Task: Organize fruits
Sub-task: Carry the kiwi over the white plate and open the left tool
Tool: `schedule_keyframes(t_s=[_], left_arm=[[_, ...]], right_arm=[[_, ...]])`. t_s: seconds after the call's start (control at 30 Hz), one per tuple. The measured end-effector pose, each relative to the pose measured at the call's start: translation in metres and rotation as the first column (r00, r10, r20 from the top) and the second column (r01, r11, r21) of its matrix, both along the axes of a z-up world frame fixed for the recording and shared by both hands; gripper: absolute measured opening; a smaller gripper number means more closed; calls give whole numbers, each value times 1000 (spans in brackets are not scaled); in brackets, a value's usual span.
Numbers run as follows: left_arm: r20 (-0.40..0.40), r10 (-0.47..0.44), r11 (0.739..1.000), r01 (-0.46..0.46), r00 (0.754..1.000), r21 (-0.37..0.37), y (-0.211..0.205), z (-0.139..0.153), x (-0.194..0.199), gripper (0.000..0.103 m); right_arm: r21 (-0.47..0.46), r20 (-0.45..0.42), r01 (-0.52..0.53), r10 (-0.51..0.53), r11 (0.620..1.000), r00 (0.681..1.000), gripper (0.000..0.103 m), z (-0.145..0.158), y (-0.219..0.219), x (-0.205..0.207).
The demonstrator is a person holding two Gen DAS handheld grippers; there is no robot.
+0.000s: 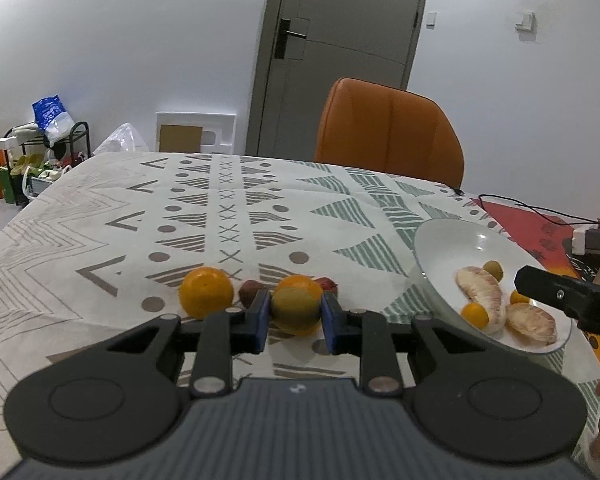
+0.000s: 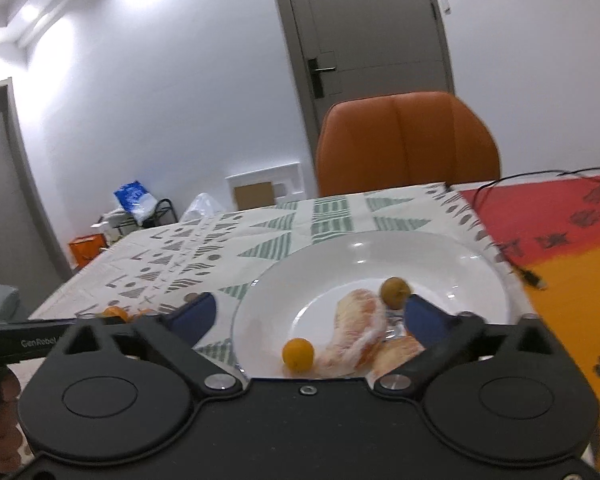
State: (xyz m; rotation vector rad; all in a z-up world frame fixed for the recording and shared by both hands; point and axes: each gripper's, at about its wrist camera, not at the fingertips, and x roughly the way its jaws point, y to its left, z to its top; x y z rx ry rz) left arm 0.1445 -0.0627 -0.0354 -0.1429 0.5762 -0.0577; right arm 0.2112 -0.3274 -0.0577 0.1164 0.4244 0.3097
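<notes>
Fingers of the left gripper (image 1: 295, 312) are sitting on either side of a greenish-yellow fruit (image 1: 295, 309), blue pads (image 1: 263, 312) touching or nearly touching its flanks; contact is looking close enough to call it a pinch. Directly behind that fruit an orange (image 1: 300, 285) is showing its upper half. To its left a second, larger orange (image 1: 206, 292) is resting on the patterned tablecloth (image 1: 112, 216), with a dark reddish-brown fruit (image 1: 250, 291) between the 2 oranges. A red fruit (image 1: 328, 284) is peeking out just right of the rear orange.

Further right, a white plate (image 1: 444, 248) is appearing tilted in the left wrist view, its near rim low. The black body of the right gripper (image 1: 560, 294) is reaching in over the plate from the right edge.

In the right wrist view, the right gripper (image 2: 306, 314) is hanging over the plate (image 2: 380, 252) with its blue pads (image 2: 194, 316) spread wide and nothing between them. Under it, 2 peeled pomelo segments are lying: the longer segment (image 2: 356, 328) and the shorter segment (image 2: 400, 350), partly hidden by the right finger. A small orange kumquat (image 2: 298, 354) is lying just left of the longer segment, and a small olive-green fruit (image 2: 396, 292) is lying at its far end, close to the right pad.

Beyond the table, an orange chair (image 1: 388, 130) is standing against a grey door (image 1: 340, 52). A red and yellow mat (image 2: 560, 240) is covering the table's right part, with a black cable (image 2: 512, 258) trailing across it.
</notes>
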Motion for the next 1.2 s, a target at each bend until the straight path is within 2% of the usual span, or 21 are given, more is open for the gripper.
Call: schedule_keyframes(t_s=[0.47, 0.77, 0.9, 1.2], left_arm=[[22, -84, 996, 84, 996, 19, -35, 9, -1, 26], [31, -115, 993, 115, 993, 20, -49, 13, 2, 26], [31, -133, 991, 133, 991, 23, -57, 15, 5, 26], [36, -180, 983, 179, 983, 25, -80, 18, 15, 26]], right_arm=[[-70, 4, 98, -98, 993, 995, 103, 1, -28, -19], [-98, 15, 113, -112, 989, 994, 103, 2, -39, -32], [-128, 48, 128, -122, 984, 991, 103, 4, -42, -40], [-110, 14, 169, -169, 979, 986, 103, 3, -65, -54]])
